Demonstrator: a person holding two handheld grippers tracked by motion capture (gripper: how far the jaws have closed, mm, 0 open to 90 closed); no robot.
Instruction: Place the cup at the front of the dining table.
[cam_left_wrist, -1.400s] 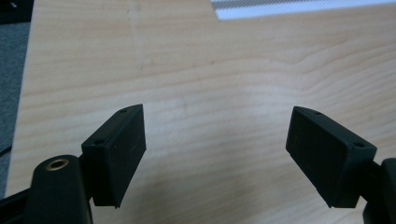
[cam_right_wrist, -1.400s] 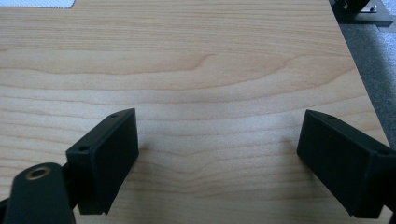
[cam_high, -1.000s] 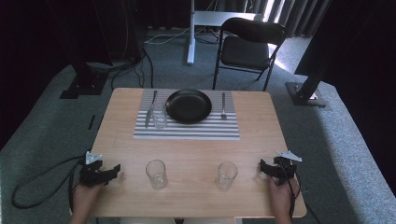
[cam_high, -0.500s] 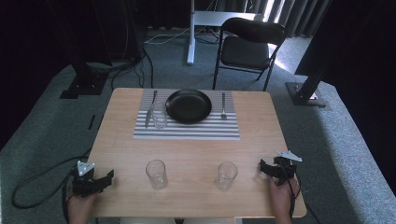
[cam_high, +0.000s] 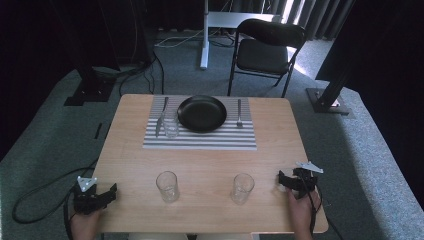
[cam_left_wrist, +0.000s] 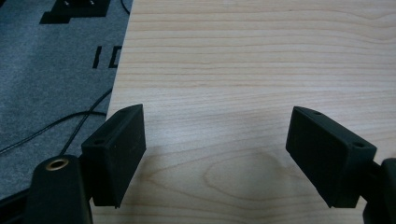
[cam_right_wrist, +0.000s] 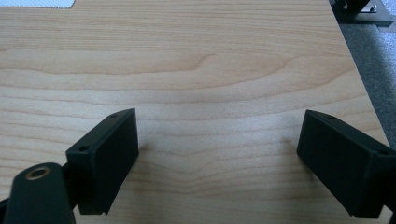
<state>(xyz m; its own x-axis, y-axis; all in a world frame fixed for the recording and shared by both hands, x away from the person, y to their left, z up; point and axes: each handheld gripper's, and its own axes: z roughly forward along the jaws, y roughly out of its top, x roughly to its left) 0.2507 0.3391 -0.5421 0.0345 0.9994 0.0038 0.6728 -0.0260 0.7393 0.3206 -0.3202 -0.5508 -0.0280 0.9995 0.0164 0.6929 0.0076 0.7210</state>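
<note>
A: Please start from the left side. What is there?

B: The left gripper (cam_high: 102, 192) is at the near left corner of the table (cam_high: 210, 165), held by a hand (cam_high: 84, 225). In the left gripper view its jaws stand well apart, and between them there is bare wood, so it holds nothing.

A: And what stands next to it?

B: To the right of it, near the front edge, there is an empty clear glass (cam_high: 167, 186). It stands upright and is apart from the gripper. Further right stands a second glass (cam_high: 242, 188), also upright and empty.

A: Then the right gripper?

B: The right gripper (cam_high: 283, 181) lies at the near right corner, just beside the second glass but not touching it. In the right gripper view its jaws are also wide apart, with the tabletop between them. It grips nothing.

A: What is on the far side of the table?

B: A striped placemat (cam_high: 200, 140). From left to right on it: a knife (cam_high: 161, 117), a small glass (cam_high: 171, 127) just beside the knife, a black plate (cam_high: 202, 113) in the middle, and a fork (cam_high: 239, 114). Behind the table stands a black chair (cam_high: 265, 52).
</note>
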